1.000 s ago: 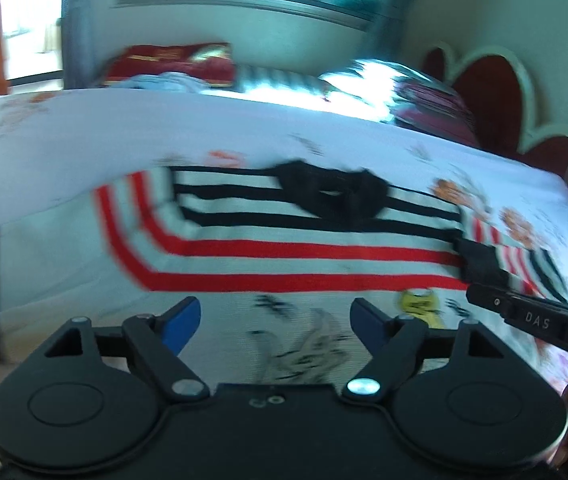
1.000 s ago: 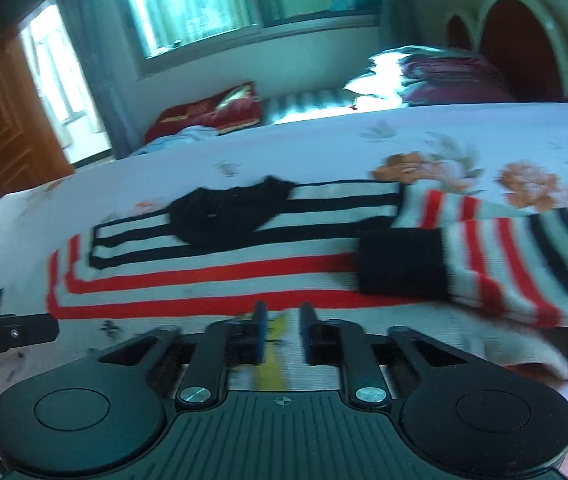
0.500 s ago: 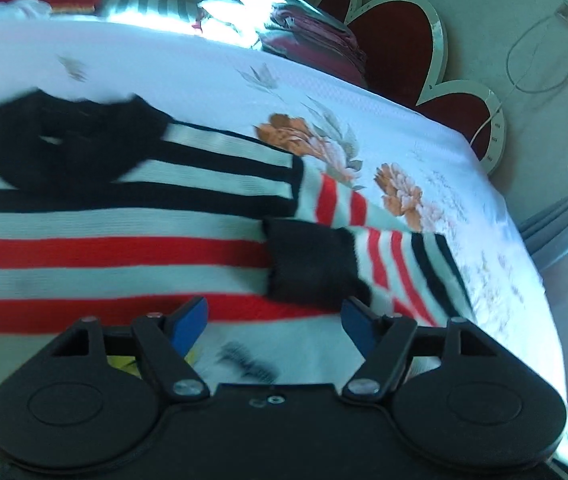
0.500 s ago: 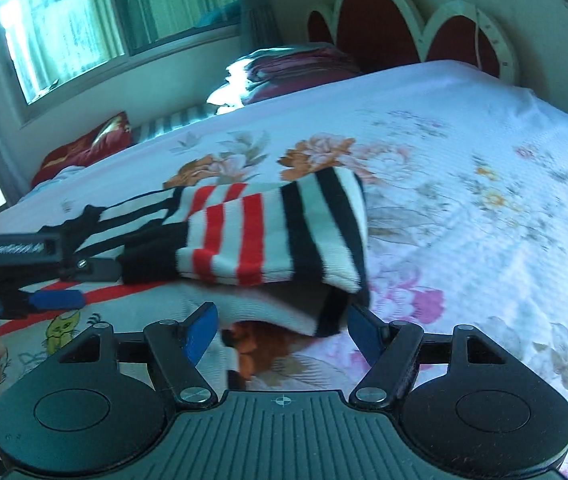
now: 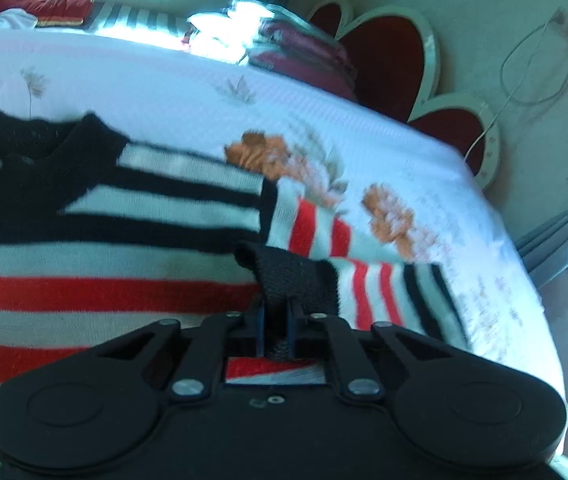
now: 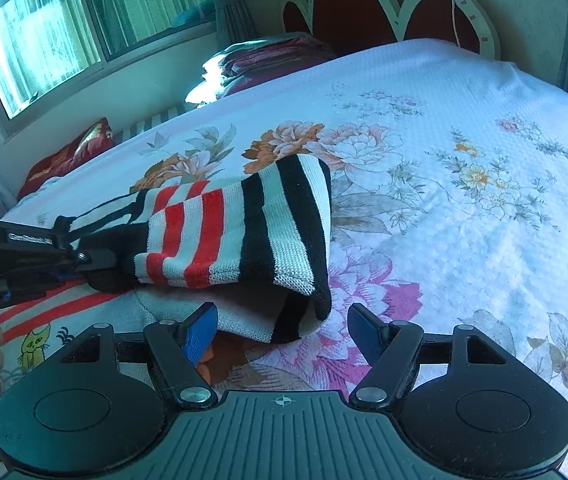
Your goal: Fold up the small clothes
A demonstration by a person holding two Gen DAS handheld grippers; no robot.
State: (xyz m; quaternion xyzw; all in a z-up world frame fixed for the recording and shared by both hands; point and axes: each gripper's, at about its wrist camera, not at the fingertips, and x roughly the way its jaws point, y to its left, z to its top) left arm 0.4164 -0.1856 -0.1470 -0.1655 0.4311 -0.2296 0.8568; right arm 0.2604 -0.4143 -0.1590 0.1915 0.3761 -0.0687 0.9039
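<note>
Left claw [image 5: 276, 322]: clamped on the sweater's black cuff [image 5: 296, 280].
Right claw [image 6: 281, 334]: jaws apart, gripping nothing, near the folded sleeve [image 6: 243, 236].
Sweater [image 5: 103, 248]: flat on the floral bed [image 6: 464, 200].
Headboard [image 6: 348, 12]: farthest back.

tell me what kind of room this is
Most likely a home bedroom. A bed with a floral bedspread fills the view, a red scalloped headboard stands at its far end, and folded bedding sits beside a curtained window.

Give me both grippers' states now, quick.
Left gripper: shut on the sweater's black cuff.
Right gripper: open, holding nothing, at the folded sleeve.
</note>
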